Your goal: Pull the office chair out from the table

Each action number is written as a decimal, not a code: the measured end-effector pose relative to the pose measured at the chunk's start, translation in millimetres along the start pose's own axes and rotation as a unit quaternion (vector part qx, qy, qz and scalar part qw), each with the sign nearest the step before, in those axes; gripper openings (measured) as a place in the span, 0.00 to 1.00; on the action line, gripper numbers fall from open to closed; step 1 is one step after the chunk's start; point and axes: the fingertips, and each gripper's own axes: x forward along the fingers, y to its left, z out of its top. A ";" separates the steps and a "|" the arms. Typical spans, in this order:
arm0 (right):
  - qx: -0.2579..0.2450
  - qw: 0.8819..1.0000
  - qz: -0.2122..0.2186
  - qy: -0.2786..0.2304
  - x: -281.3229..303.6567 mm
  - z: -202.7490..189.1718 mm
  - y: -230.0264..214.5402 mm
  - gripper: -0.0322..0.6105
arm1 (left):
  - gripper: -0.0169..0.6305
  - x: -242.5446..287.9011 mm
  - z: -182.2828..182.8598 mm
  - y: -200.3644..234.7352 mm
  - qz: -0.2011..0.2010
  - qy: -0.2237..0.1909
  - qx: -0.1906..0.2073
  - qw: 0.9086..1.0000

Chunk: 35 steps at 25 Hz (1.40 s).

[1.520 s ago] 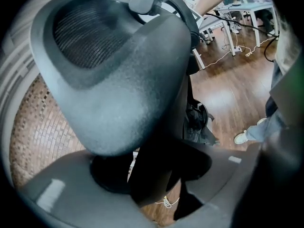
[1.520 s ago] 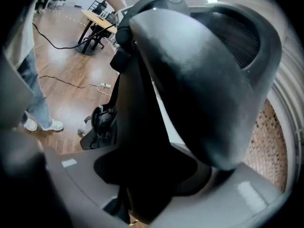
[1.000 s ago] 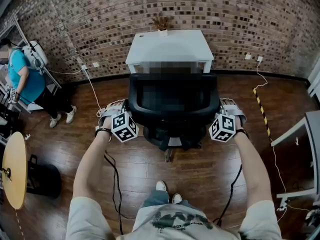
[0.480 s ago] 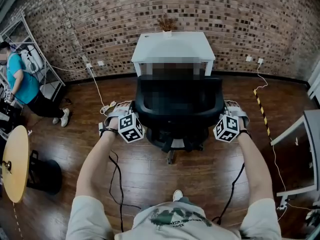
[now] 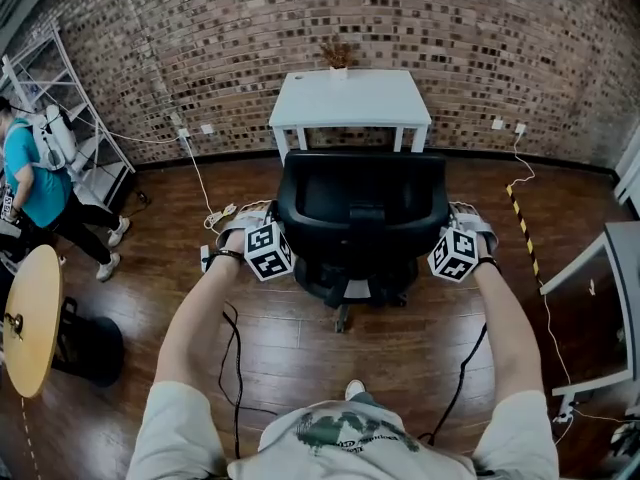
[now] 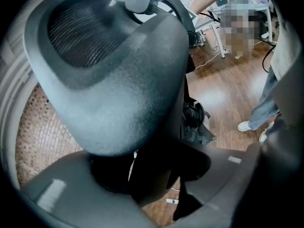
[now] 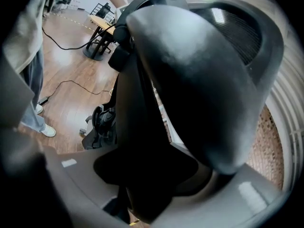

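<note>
The black office chair (image 5: 360, 213) stands on the wood floor just in front of the white table (image 5: 350, 98), its backrest toward me and a narrow gap between the two. My left gripper (image 5: 279, 228) grips the backrest's left edge and my right gripper (image 5: 441, 226) grips its right edge. In the left gripper view the backrest's dark rim (image 6: 114, 80) fills the frame and runs down between the jaws of the left gripper (image 6: 154, 177). The right gripper view mirrors this: the rim (image 7: 190, 75) sits between the jaws of the right gripper (image 7: 149, 179). Both pairs of jaws press on the frame.
A person in a teal shirt (image 5: 30, 173) walks at the far left beside a metal shelf rack (image 5: 75, 98). A round wooden table (image 5: 28, 323) and a dark bag (image 5: 90, 353) sit at lower left. Cables (image 5: 232, 358) trail over the floor. A grey desk (image 5: 610, 288) stands right.
The chair has come back toward me with both grippers on it, out from under the white table, and a gap now shows. The person at the left has stepped along.
</note>
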 end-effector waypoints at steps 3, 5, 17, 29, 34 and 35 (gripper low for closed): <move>-0.001 1.000 0.002 0.000 0.2 -1.0 3.8 0.39 | 0.42 0.8 -0.8 -4.1 -0.003 0.003 -0.007 1.000; -0.001 1.000 0.003 -0.001 -0.6 -2.3 6.0 0.39 | 0.42 1.1 0.3 -7.3 -0.004 0.006 -0.010 1.000; 0.027 0.999 -0.012 -0.024 -6.2 7.2 2.9 0.56 | 0.48 -6.6 -5.0 -2.3 0.030 0.019 -0.028 0.999; 0.072 0.993 -0.093 0.002 -43.5 -1.9 -6.5 0.56 | 0.49 -42.7 -17.4 8.4 0.097 -0.002 -0.087 0.991; 0.108 0.988 -0.108 0.018 -66.4 0.4 12.9 0.56 | 0.49 -65.0 -14.5 -12.7 0.099 -0.028 -0.108 0.989; 0.115 0.987 -0.113 0.020 -71.0 3.5 16.3 0.56 | 0.49 -69.2 -15.7 -17.3 0.100 -0.031 -0.111 0.988</move>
